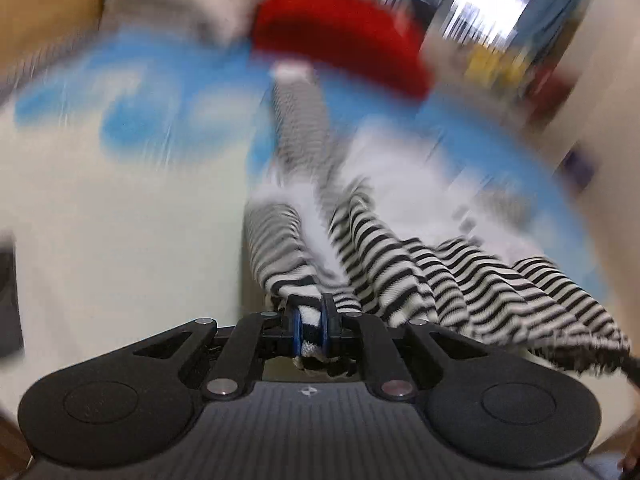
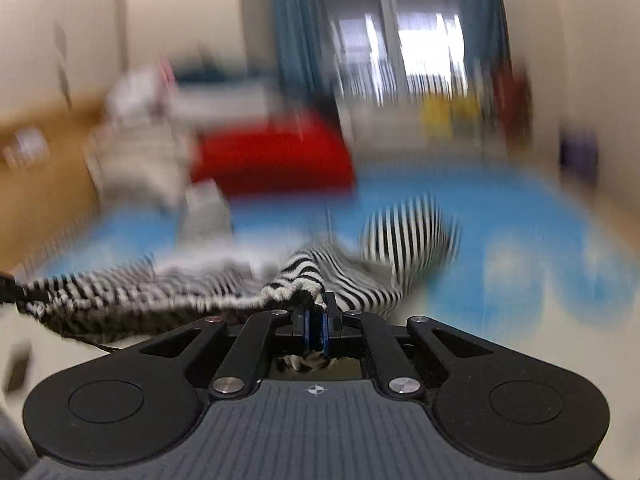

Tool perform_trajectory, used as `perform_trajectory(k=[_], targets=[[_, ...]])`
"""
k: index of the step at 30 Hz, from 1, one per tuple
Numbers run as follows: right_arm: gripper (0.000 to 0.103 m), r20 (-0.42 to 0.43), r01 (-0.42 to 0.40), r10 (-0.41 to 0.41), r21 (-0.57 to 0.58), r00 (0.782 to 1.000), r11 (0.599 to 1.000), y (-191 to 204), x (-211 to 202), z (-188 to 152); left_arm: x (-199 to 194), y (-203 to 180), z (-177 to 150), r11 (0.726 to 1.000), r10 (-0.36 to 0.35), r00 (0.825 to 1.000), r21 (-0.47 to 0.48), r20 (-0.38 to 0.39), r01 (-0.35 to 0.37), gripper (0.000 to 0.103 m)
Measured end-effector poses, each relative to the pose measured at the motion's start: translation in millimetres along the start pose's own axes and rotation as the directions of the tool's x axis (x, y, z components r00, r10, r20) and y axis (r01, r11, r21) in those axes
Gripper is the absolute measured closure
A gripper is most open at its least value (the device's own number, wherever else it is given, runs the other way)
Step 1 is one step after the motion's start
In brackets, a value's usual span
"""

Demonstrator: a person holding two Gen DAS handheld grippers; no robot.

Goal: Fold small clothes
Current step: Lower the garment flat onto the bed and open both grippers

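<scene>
The striped garment [image 1: 384, 256] is held off the blue-and-white surface [image 1: 120, 120], one gathered edge being clamped in each gripper, and its loose body hangs ahead of the fingers with a sleeve [image 2: 408, 232] trailing toward the far side. The left gripper [image 1: 311, 326] is closed narrowly on a bunched fold of the stripes; the right gripper [image 2: 316, 330] is likewise pinched nearly shut on a rolled hem, with cloth protruding behind the pads. Both views are blurred, so fine detail of the surroundings cannot be told. It is judged that the garment is being carried or spread for laying flat. For this step, both grips should be kept firm and level, the cloth stretched evenly between them, and the hanging part lowered onto the bare near area. A red item [image 2: 276, 156] and pale striped cloth [image 2: 140, 160] at the far left should be avoided.
</scene>
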State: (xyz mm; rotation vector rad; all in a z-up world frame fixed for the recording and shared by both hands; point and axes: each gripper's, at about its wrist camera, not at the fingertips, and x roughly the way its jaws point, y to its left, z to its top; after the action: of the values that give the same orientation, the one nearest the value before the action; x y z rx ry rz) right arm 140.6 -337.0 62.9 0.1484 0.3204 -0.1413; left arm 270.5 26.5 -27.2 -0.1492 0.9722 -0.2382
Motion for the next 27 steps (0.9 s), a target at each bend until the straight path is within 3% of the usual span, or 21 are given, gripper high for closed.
perform_trajectory(k=[1, 3, 4, 5, 6, 7, 9, 12, 15, 17, 20, 22, 23, 26, 27], targets=[[0.097, -0.114, 0.009, -0.008, 0.012, 0.993, 1.0, -2.6, 21.0, -37.9, 24.2, 8.3, -14.1, 1.0, -0.001, 0.998, -0.014, -0.063, 0.0, 0.092], [0.092, -0.327, 0.009, -0.002, 0.021, 0.945, 1.0, 1.5, 48.8, -97.5, 39.9, 18.9, -28.6, 0.999, 0.009, 0.994, -0.038, -0.109, -0.013, 0.082], [0.088, -0.401, 0.008, 0.012, 0.05, 0.916, 0.999, 0.0, 54.2, -114.6, 38.9, 24.8, -29.5, 0.999, 0.008, 0.995, -0.052, -0.097, -0.013, 0.072], [0.083, -0.424, 0.004, 0.024, 0.064, 0.905, 0.998, -0.8, 52.4, -121.4, 34.5, 30.7, -27.9, 0.998, 0.013, 0.998, -0.066, -0.068, -0.017, 0.048], [0.066, -0.41, -0.007, 0.035, 0.07, 0.911, 0.998, -2.4, 47.0, -119.0, 28.6, 34.2, -26.7, 0.997, 0.024, 0.999, -0.075, -0.038, -0.027, 0.026], [0.045, -0.392, -0.018, 0.049, 0.083, 0.919, 0.996, -4.4, 39.5, -113.3, 21.1, 37.6, -22.3, 0.996, 0.039, 0.999, -0.084, 0.002, -0.039, 0.018], [0.03, -0.337, -0.031, 0.08, 0.149, 0.938, 0.988, -25.1, 17.5, -107.0, 8.3, 35.9, -2.9, 0.995, 0.06, 0.995, -0.084, 0.08, -0.053, 0.014], [0.029, -0.245, -0.054, 0.121, 0.263, 0.962, 0.963, -56.4, 8.2, -80.9, -2.7, 15.2, 14.2, 0.998, 0.054, 0.989, -0.051, 0.14, -0.048, 0.012], [0.029, -0.202, 0.003, 0.061, 0.302, 0.977, 0.953, -84.6, 29.5, -67.5, -0.3, -11.6, 20.4, 0.999, 0.035, 0.99, 0.028, 0.139, -0.039, 0.012], [0.029, -0.2, 0.039, 0.021, 0.29, 0.98, 0.956, -86.7, 38.2, -62.2, 17.5, -31.2, 23.4, 0.994, 0.029, 0.991, 0.097, 0.129, -0.041, 0.012], [0.029, -0.206, 0.061, 0.0, 0.287, 0.979, 0.956, -81.5, 69.0, -59.8, 64.7, -50.4, 26.8, 0.984, 0.077, 0.995, 0.157, 0.062, -0.086, 0.012], [0.029, -0.209, 0.061, 0.001, 0.292, 0.978, 0.954, -71.6, 98.8, -59.2, 98.1, -54.7, 32.2, 0.98, 0.119, 0.993, 0.161, 0.015, -0.119, 0.015], [0.029, -0.21, 0.065, -0.002, 0.294, 0.978, 0.954, -69.6, 110.7, -57.0, 111.1, -54.1, 34.1, 0.978, 0.138, 0.99, 0.158, 0.0, -0.137, 0.024], [0.029, -0.229, 0.084, -0.015, 0.296, 0.973, 0.952, -67.7, 138.5, -56.3, 141.0, -47.7, 41.9, 0.975, 0.151, 0.987, 0.174, -0.05, -0.141, 0.099], [0.029, -0.236, 0.088, -0.016, 0.294, 0.972, 0.952, -69.6, 147.8, -57.9, 138.0, -34.2, 42.0, 0.972, 0.186, 0.981, 0.156, -0.05, -0.176, 0.101]])
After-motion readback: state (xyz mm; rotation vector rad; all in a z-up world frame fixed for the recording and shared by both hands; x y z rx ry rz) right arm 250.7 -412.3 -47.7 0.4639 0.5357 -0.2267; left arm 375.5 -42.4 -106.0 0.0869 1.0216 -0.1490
